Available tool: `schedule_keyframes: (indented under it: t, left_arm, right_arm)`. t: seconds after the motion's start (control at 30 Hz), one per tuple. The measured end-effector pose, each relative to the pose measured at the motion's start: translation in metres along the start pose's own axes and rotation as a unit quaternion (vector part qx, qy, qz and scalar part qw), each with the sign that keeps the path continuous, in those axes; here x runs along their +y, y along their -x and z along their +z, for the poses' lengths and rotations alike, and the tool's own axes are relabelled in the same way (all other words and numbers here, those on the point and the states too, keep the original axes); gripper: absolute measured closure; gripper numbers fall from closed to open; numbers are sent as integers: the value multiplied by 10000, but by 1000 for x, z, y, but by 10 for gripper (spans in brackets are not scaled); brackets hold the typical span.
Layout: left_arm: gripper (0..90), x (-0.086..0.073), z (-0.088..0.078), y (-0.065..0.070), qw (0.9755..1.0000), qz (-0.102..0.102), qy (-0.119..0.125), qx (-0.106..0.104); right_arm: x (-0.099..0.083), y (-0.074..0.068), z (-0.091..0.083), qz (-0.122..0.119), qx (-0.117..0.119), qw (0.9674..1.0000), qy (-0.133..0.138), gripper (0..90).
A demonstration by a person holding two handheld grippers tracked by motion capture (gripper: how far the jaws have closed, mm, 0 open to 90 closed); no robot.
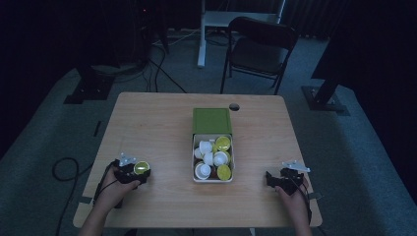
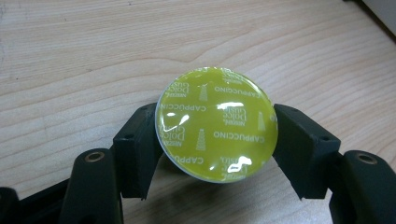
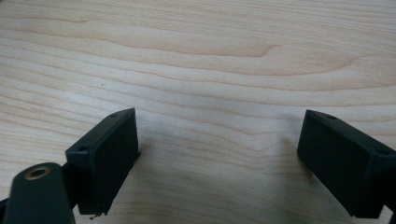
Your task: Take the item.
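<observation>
Two black jaws of the left gripper (image 2: 217, 149) clasp a yellow-green capsule (image 2: 217, 123) at its sides, low left in the high view. Its foil lid faces up toward the camera; being round, it shows no long axis. Opposite, the right gripper (image 3: 217, 158) gapes, released, over the pale wooden table (image 1: 157, 123). Beyond stand grey carpet and a dark folding chair (image 1: 258, 49).

Yellow-lidded capsule (image 2: 216, 125), foil up, on tabletop
</observation>
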State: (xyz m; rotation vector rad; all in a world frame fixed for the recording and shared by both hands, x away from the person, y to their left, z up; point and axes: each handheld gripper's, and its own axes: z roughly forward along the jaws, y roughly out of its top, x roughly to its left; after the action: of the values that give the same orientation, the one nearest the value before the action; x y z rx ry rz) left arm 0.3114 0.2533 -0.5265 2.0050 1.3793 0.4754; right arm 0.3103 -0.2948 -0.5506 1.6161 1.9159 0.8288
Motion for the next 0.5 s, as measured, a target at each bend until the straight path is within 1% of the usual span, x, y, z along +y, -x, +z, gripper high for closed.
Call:
schedule_keyframes:
  t: [0.07,0.2,0.27,0.33,0.37,0.4,0.43,0.5]
  left_arm:
    - [321,0,-1,0,10000,32,52,-9]
    - [262,4,-4,1,9998,40,168,78]
    - [256,7,-8,2,9998,72,197,77]
    - [255,10,-11,4,9996,55,266,-7]
    - [255,12,-14,7,9994,51,323,-81]
    - [252,13,-15,9,9992,101,386,-101]
    - [231,14,-17,12,9989,179,421,-142]
    - [191,17,-19,17,9984,248,483,-169]
  right_arm:
    - [0,0,0,0,0,10000,0,121]
    - [0,0,0,0,0,10000,0,121]
    - [0,0,0,0,0,10000,0,121]
    - [0,0,0,-1,0,10000,0,121]
    - [0,0,0,-1,0,10000,0,121]
    - [0,0,0,-1,0,10000,0,121]
    - [0,0,0,-1,0,10000,1,121]
    - [0,0,0,-2,0,10000,0,121]
